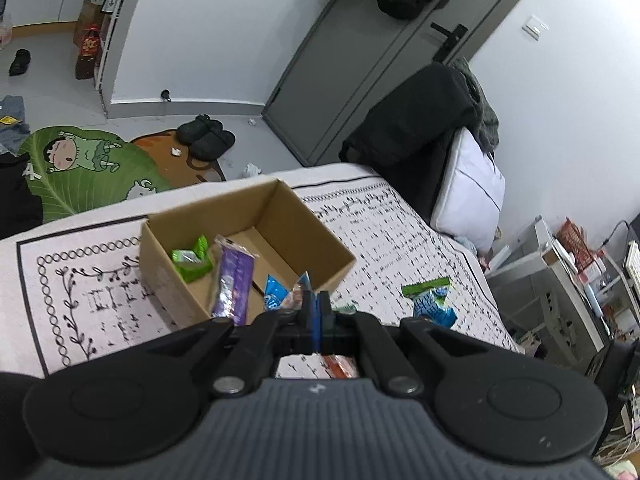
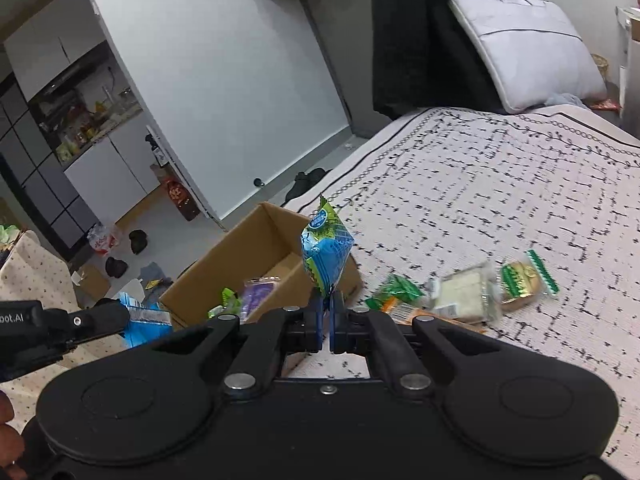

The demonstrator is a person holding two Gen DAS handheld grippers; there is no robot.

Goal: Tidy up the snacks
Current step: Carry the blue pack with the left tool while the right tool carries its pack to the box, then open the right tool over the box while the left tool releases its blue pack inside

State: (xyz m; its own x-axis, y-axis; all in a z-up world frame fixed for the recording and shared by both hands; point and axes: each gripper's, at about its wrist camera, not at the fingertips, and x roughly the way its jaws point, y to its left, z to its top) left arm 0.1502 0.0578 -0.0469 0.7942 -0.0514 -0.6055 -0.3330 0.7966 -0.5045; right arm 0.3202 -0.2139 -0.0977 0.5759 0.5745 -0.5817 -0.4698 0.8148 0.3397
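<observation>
While the right gripper [image 2: 326, 300] pinches the blue-green packet [image 2: 326, 252] upright, the cardboard box [image 2: 240, 252] lies ahead-left. The left gripper [image 1: 318, 304] is clamped on a blue packet [image 1: 276, 296].

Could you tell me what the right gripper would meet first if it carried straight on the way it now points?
Probably the open brown cardboard box: the right gripper, shut on a blue-and-green snack packet, points at its near corner, though depth is unclear.

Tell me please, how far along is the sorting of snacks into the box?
Partly done. The cardboard box already holds a green packet and a purple packet. In hand: the right gripper is shut on a blue-green snack bag near the box, and the left gripper pinches a light blue packet. Left on the bed: at least a white cake, a golden pastry and a green-orange packet.
</observation>
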